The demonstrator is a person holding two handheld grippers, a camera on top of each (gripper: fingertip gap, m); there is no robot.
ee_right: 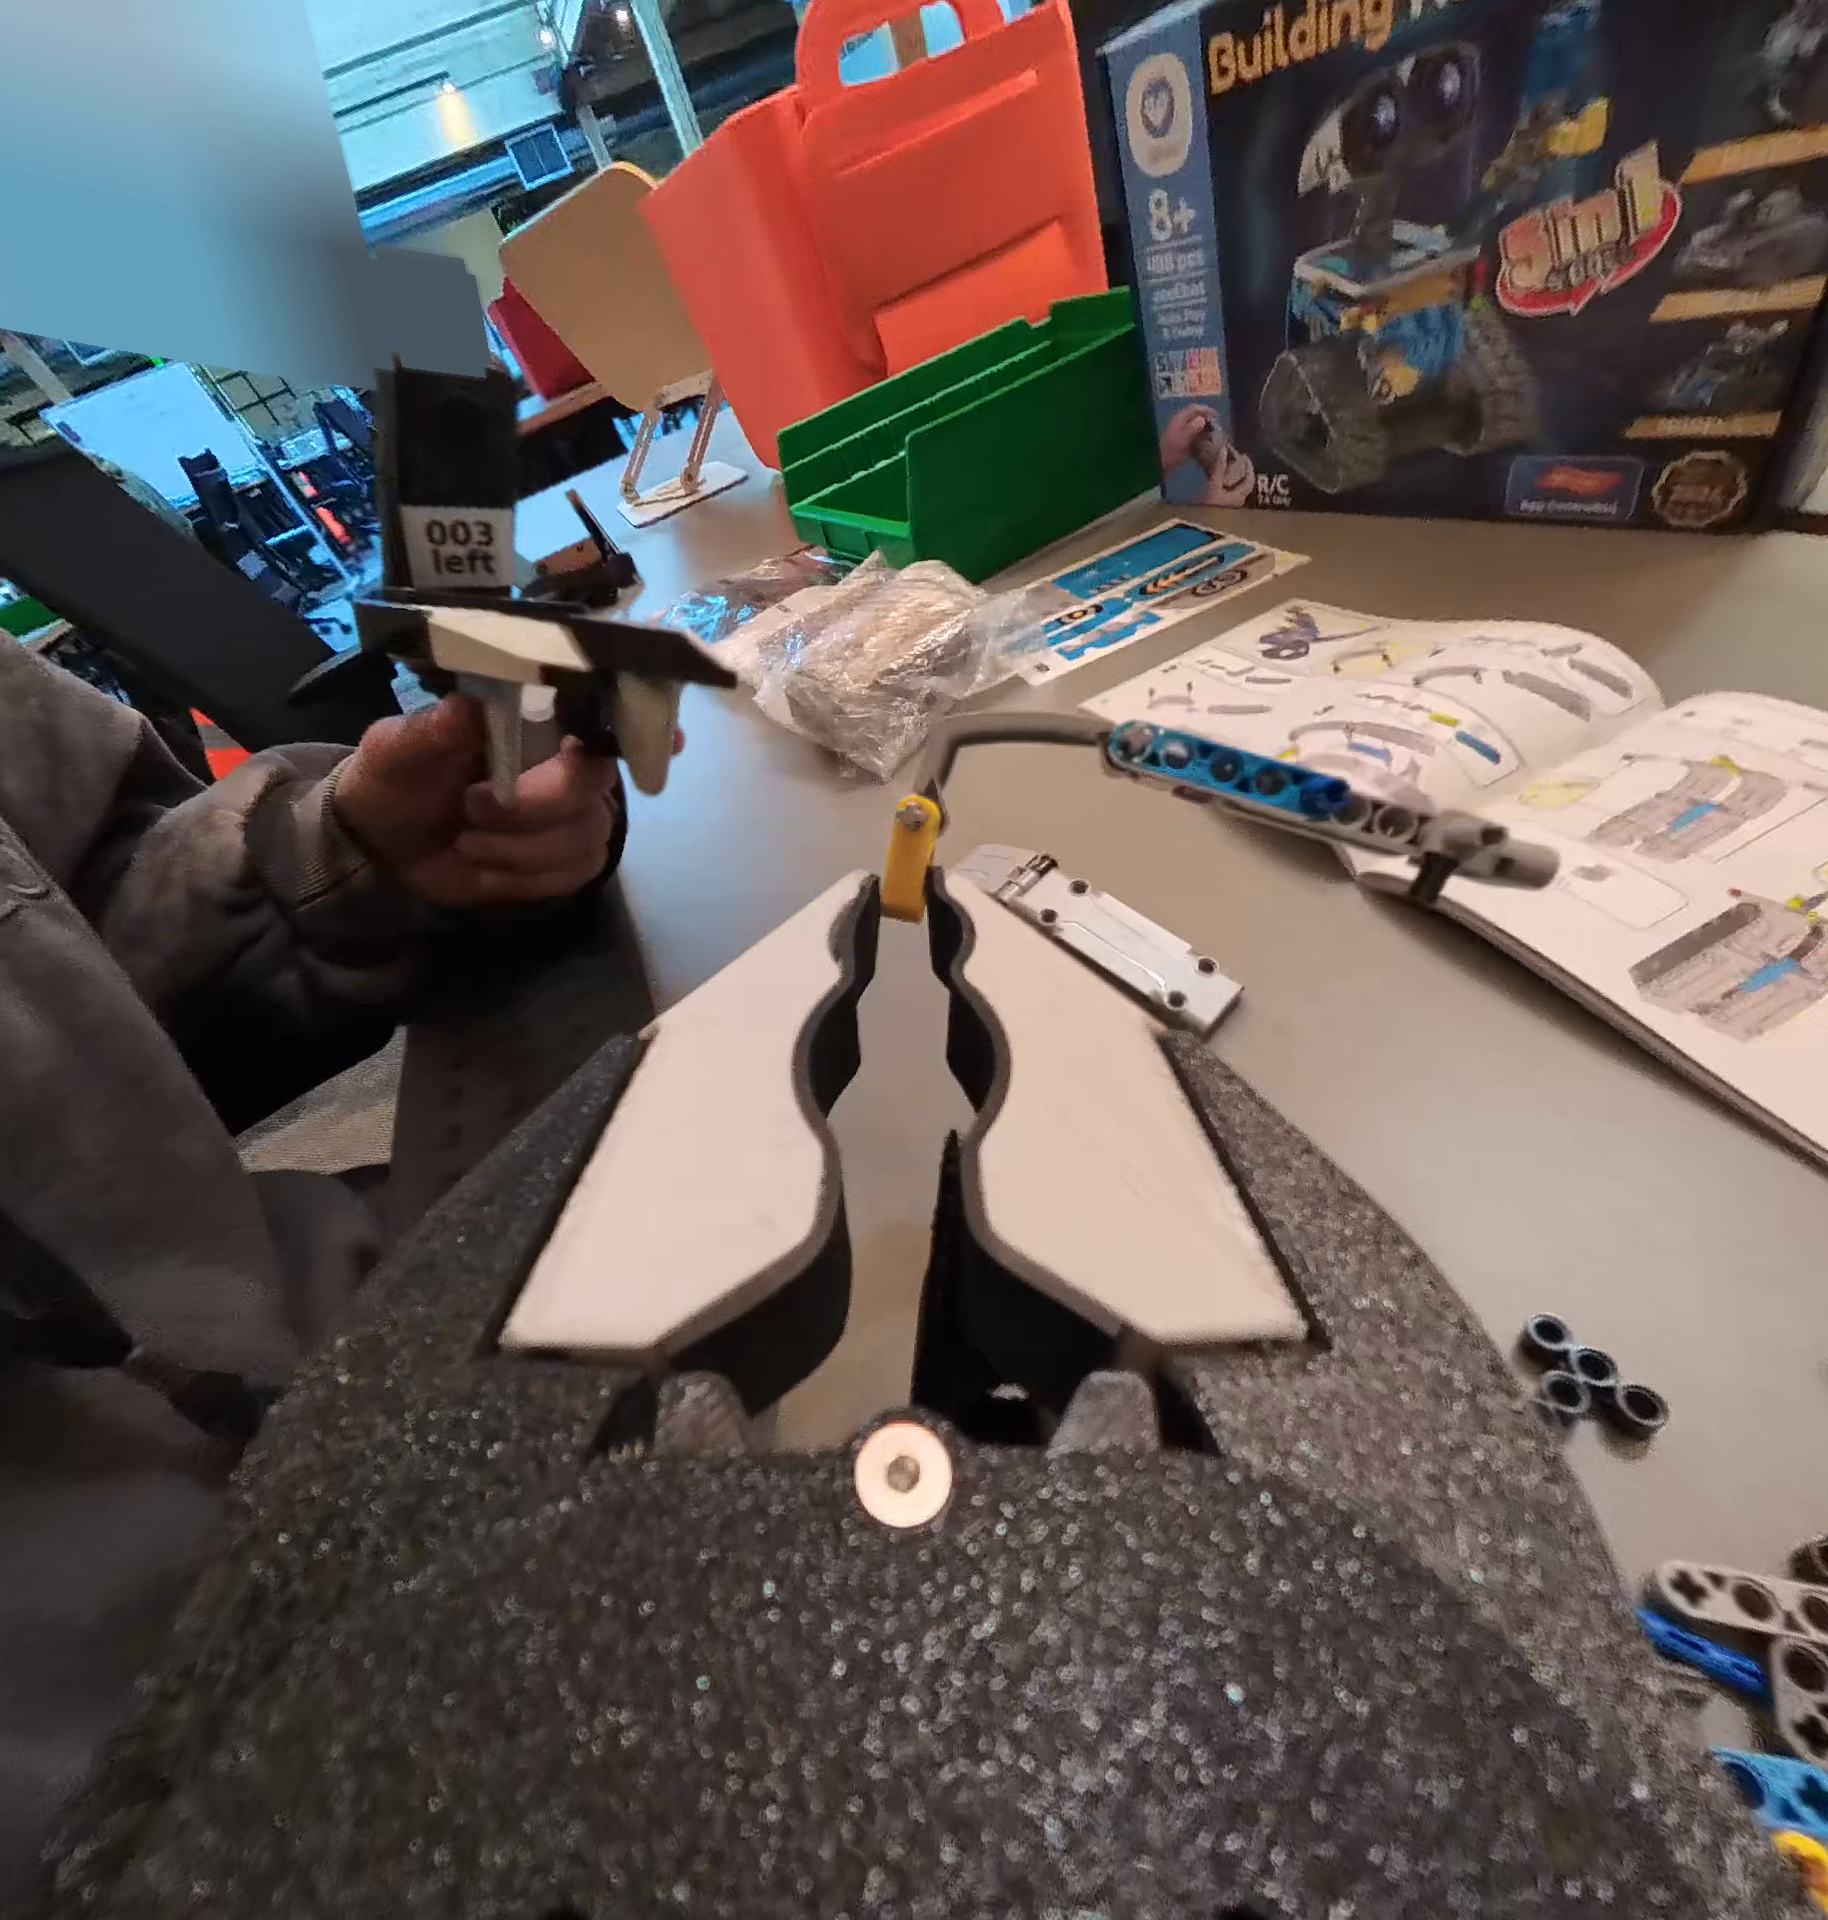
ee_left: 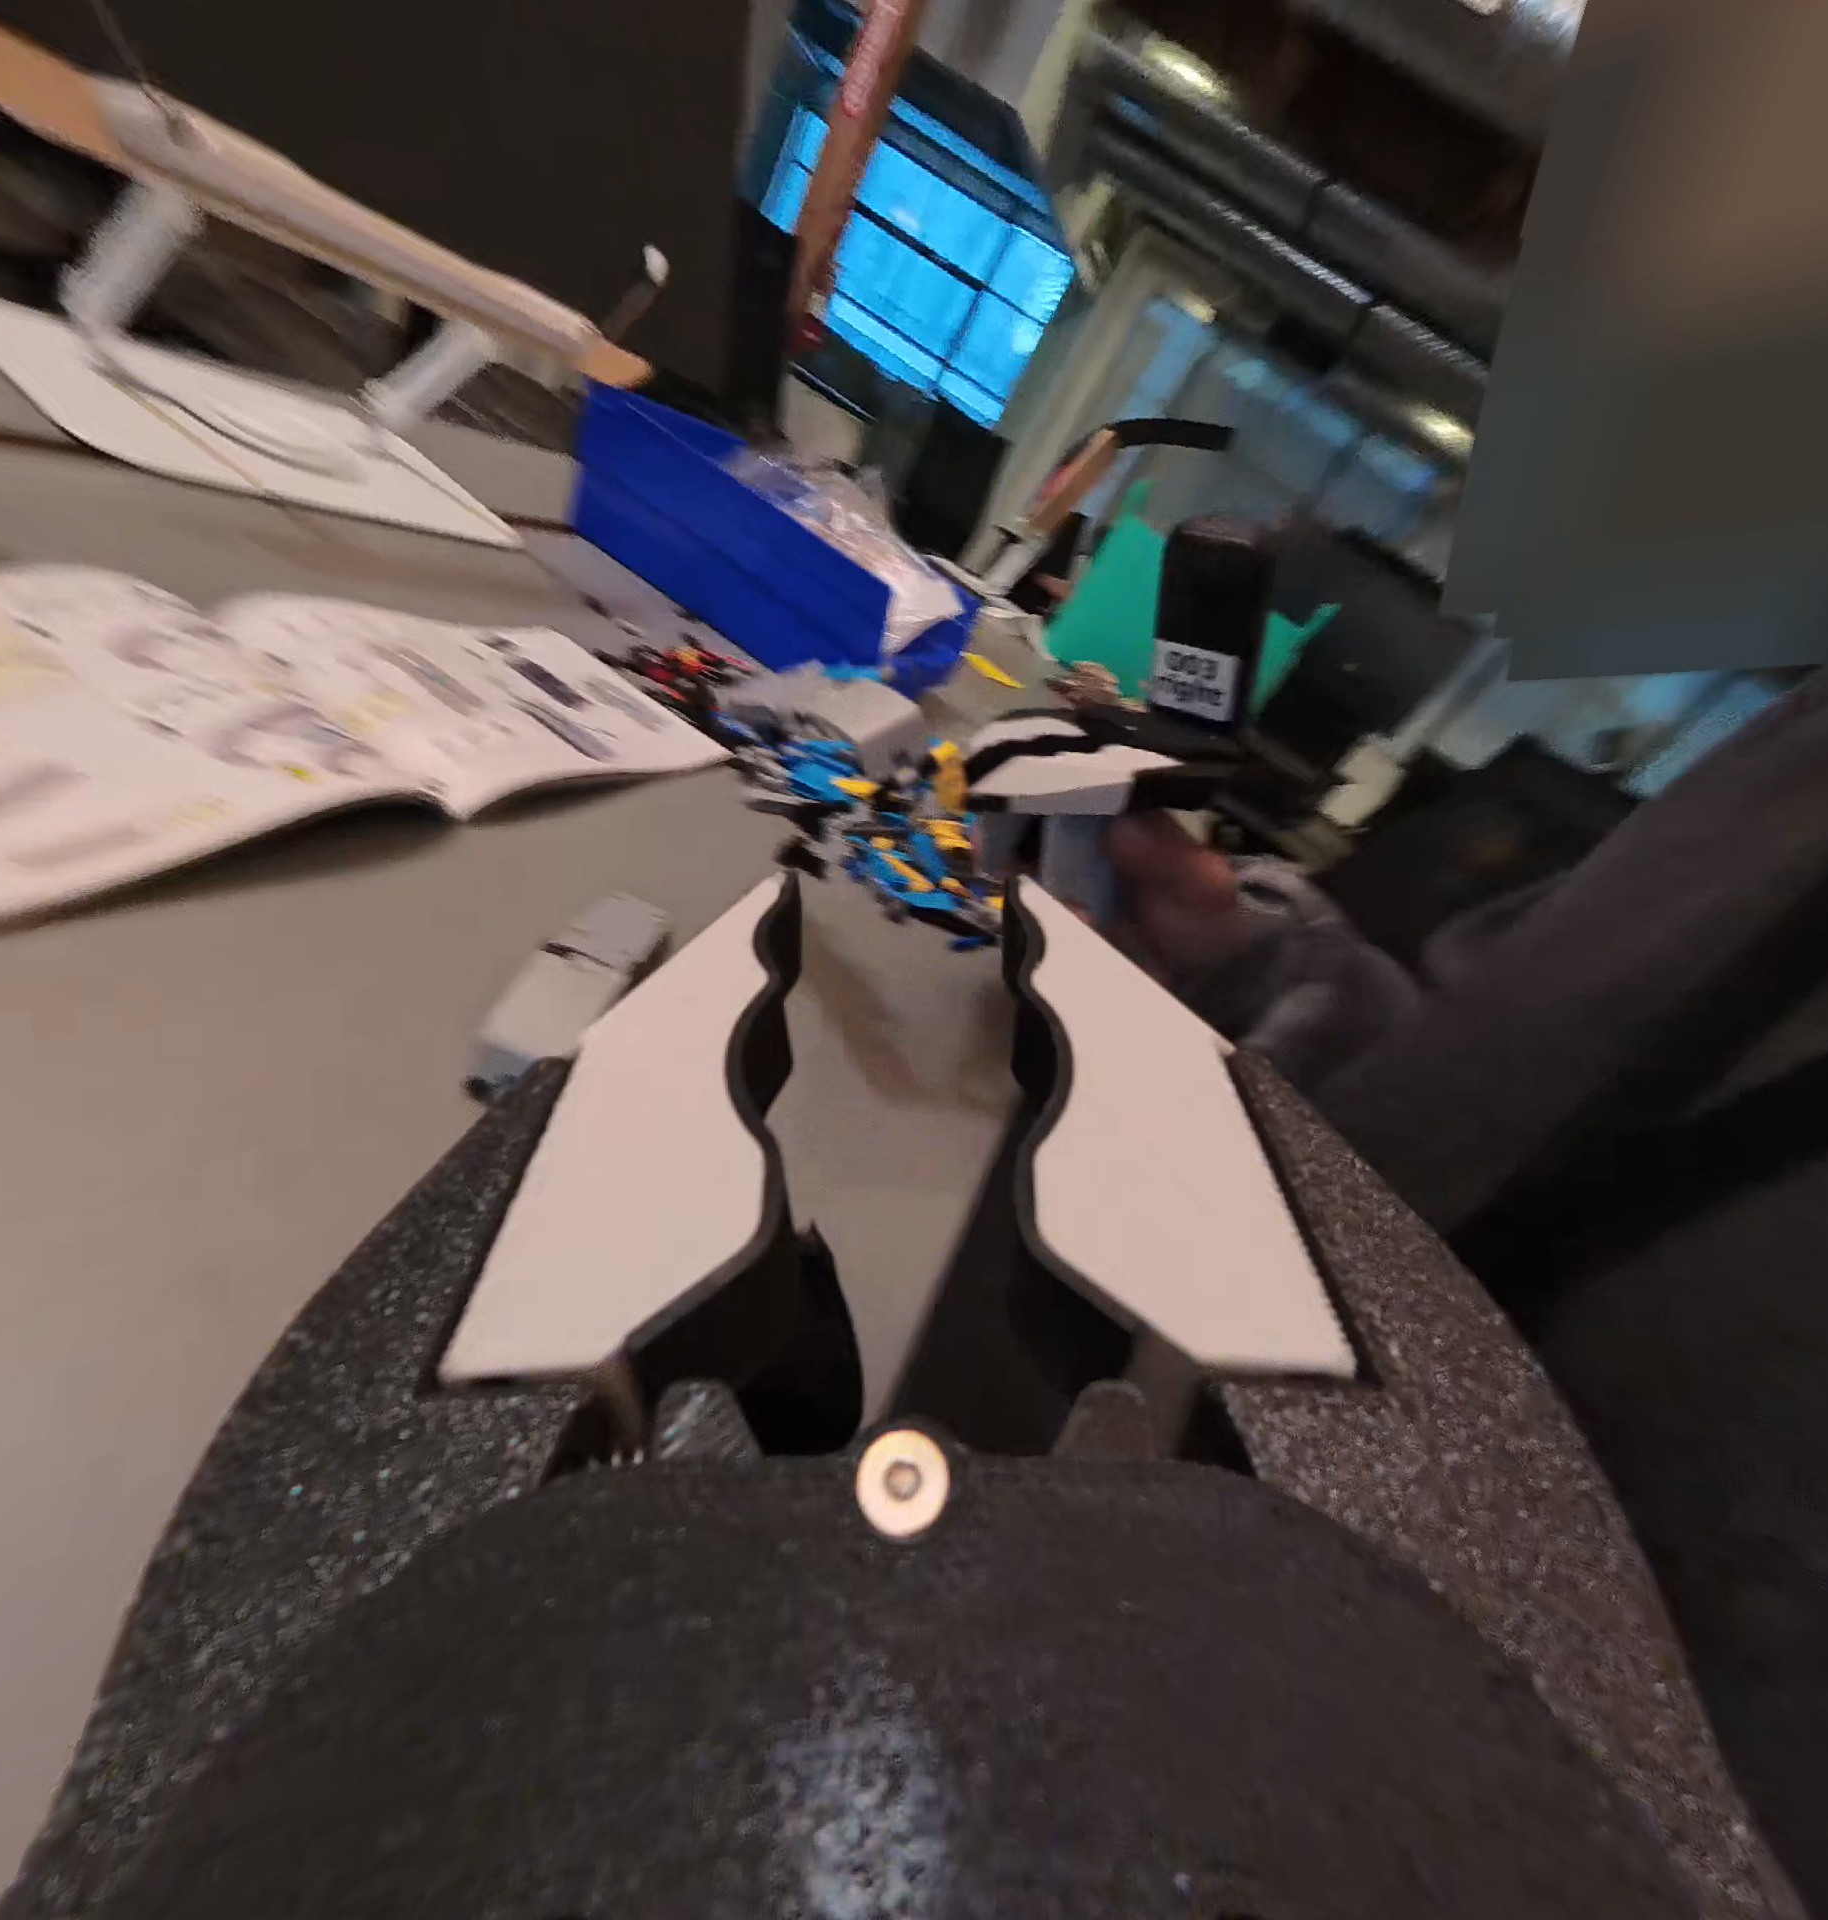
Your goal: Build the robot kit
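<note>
The right gripper pinches a small yellow plastic connector piece at its fingertips; a curved grey rod rises from that piece to a blue perforated beam held in the air ahead and to the right. Just beyond the right finger a flat grey metal block lies on the grey table, and an open instruction booklet lies farther right. The left gripper is spread and holds nothing, with a blurred pile of blue and yellow bricks just ahead.
</note>
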